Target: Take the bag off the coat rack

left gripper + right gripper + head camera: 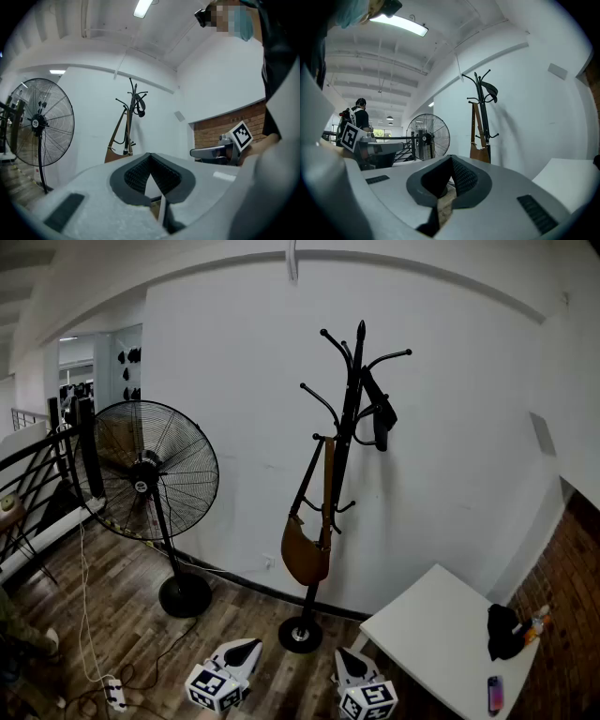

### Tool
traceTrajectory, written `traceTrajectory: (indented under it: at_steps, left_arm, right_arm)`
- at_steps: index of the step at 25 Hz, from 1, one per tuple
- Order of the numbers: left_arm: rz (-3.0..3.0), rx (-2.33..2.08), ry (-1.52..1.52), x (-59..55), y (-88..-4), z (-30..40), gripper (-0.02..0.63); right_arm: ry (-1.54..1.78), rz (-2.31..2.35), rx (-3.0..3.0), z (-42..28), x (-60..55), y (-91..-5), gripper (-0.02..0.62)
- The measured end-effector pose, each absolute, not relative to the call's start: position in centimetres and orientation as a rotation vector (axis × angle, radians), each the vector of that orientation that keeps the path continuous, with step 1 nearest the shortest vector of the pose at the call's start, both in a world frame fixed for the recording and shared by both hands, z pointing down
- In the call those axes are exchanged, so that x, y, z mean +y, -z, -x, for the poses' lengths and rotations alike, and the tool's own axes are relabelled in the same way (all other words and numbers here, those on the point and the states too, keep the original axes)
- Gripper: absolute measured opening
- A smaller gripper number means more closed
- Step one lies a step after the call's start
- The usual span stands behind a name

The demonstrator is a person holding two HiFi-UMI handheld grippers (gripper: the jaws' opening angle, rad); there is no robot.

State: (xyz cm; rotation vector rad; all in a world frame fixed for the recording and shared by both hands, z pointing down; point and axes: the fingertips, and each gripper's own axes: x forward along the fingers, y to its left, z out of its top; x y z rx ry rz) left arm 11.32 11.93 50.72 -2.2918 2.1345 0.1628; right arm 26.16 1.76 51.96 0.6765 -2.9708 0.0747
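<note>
A brown leather bag hangs by its long strap from a hook of the black coat rack against the white wall. It shows too as the bag in the left gripper view and the bag in the right gripper view. A dark item hangs on an upper hook. My left gripper and right gripper are low at the bottom of the head view, well short of the rack. Both are shut with nothing between the jaws.
A large black pedestal fan stands left of the rack, cables and a power strip on the wood floor. A white table at right holds a black item and a phone. A railing is far left.
</note>
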Motion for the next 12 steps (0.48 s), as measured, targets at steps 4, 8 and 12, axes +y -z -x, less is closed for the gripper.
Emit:
traceTrajectory:
  at_steps: [4, 8, 12]
  left_arm:
    - [2.304, 2.138, -0.17, 11.8, -50.9, -10.2, 0.008]
    - [2.311, 2.131, -0.18, 11.2, -50.9, -8.9, 0.008]
    - [2.358, 2.051, -0.176, 10.1, -51.1, -7.9, 0.012]
  right_arm:
    - [-0.087, -0.686, -2.965, -24.8, 1.9, -52.0, -0.002]
    - [-0.095, -0.711, -2.963, -23.4, 1.3, -52.2, -0.002]
    - [-0.096, -0.762, -3.009, -21.6, 0.5, -51.6, 0.002]
